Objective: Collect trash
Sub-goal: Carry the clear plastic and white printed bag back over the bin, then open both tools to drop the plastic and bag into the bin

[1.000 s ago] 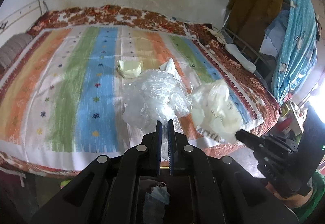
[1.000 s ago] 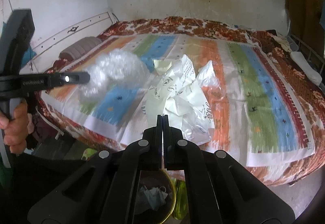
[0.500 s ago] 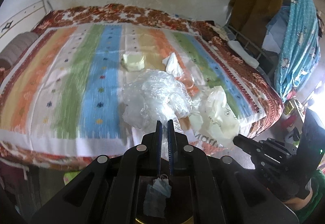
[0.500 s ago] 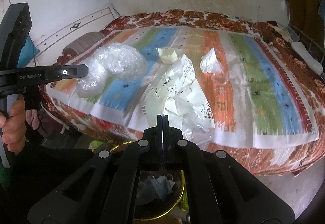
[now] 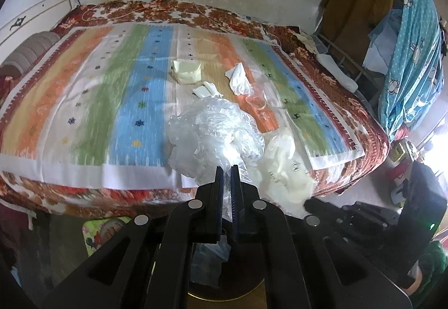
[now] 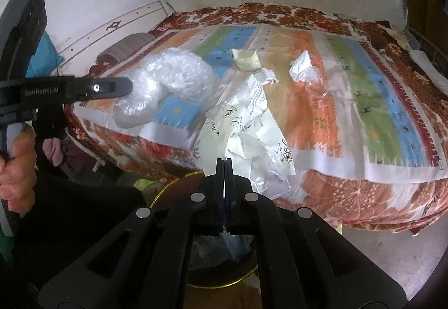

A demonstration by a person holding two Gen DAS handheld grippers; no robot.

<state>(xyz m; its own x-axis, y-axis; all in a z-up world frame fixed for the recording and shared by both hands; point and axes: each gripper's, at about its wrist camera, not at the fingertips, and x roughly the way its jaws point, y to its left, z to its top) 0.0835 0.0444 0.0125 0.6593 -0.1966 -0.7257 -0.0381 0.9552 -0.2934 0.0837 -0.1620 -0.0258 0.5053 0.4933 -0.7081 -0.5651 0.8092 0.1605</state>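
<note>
My left gripper (image 5: pixel 226 169) is shut on a crumpled clear plastic bag (image 5: pixel 215 138), held in the air off the bed's near edge; it also shows in the right wrist view (image 6: pixel 168 85). My right gripper (image 6: pixel 224 162) is shut on a white printed plastic bag (image 6: pixel 246 138), which also shows in the left wrist view (image 5: pixel 285 166). Below both grippers stands a gold-rimmed trash bin (image 6: pixel 168 191) with trash inside. On the striped bedspread (image 5: pixel 84 101) lie a yellow paper wad (image 5: pixel 187 72), a white crumpled tissue (image 5: pixel 239 79), a small white scrap (image 5: pixel 205 90) and a clear plastic piece (image 5: pixel 256 101).
The bed fills the middle, with a pillow (image 5: pixel 25 51) at the left and a white wall behind. Hanging clothes and a blue dotted cloth (image 5: pixel 411 37) stand at the right. A colourful mat (image 5: pixel 100 233) lies on the floor beside the bin.
Both grippers have pulled back from the bed and lower with their bags; the bed looks farther away and the bin below shows more.
</note>
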